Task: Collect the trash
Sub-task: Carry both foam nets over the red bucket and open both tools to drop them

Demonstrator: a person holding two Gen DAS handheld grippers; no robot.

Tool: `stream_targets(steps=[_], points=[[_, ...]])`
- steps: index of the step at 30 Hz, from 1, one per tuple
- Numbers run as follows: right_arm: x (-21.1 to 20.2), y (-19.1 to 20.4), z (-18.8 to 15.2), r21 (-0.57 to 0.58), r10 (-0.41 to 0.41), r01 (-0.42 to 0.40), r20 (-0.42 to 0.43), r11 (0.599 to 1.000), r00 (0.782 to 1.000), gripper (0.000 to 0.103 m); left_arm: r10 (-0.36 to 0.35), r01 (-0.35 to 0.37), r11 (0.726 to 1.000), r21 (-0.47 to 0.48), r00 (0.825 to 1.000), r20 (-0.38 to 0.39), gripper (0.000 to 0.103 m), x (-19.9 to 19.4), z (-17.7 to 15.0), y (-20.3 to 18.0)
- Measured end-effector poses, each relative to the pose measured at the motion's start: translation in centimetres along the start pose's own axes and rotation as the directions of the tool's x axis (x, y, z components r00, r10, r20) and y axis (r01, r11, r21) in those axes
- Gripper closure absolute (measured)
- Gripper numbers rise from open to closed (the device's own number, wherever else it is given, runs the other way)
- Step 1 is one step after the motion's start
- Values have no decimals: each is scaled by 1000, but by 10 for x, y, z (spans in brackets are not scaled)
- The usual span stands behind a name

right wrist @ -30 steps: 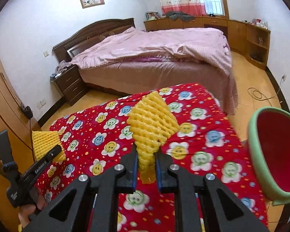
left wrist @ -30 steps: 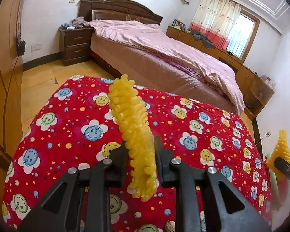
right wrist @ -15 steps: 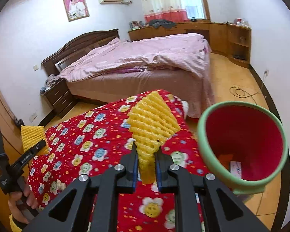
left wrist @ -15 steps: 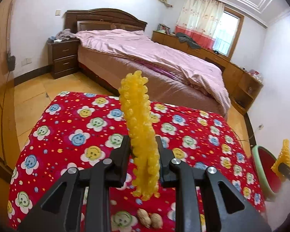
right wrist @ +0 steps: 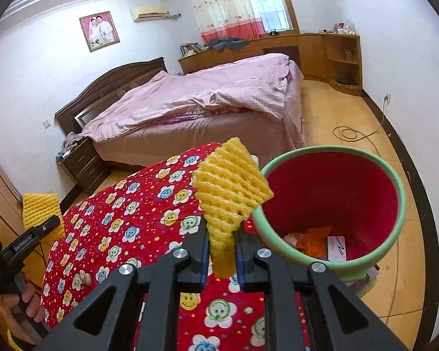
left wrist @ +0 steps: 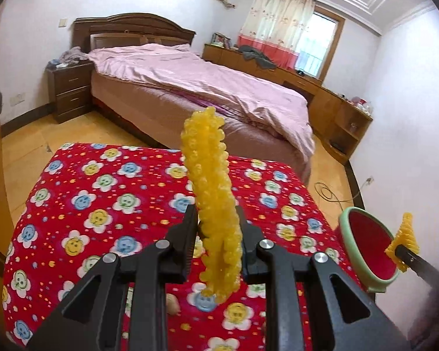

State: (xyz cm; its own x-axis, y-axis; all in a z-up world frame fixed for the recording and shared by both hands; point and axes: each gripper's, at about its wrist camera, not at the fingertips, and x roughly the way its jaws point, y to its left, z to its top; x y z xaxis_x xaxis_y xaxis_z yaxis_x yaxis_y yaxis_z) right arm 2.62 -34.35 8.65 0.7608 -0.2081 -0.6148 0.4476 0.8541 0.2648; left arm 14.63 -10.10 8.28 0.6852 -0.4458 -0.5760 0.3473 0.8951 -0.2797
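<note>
The bin point(right wrist: 330, 204) is parked just off the table point(right wrist: 125, 210) edge, with open floor point(right wrist: 351, 122) beyond it. A foam net point(right wrist: 229, 193) is clamped in the right gripper point(right wrist: 221, 251), now hanging right at the bin's rim, closer than half a second back. Another net point(left wrist: 212, 204) is pinched upright in the left gripper point(left wrist: 218, 234), held over the table. Peanuts point(right wrist: 83, 278) are left near the table's edge.

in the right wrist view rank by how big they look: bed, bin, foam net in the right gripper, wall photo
1. bed
2. bin, close to the camera, so flattered
3. foam net held by the right gripper, also close
4. wall photo
</note>
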Motion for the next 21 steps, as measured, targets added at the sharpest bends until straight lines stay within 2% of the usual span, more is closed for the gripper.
stream_targets(steps=[21], points=[[-27,-71,5,93,14,-19,53,995,999,87,-145,153,983,104,986,-77,79,7,-12,-103]])
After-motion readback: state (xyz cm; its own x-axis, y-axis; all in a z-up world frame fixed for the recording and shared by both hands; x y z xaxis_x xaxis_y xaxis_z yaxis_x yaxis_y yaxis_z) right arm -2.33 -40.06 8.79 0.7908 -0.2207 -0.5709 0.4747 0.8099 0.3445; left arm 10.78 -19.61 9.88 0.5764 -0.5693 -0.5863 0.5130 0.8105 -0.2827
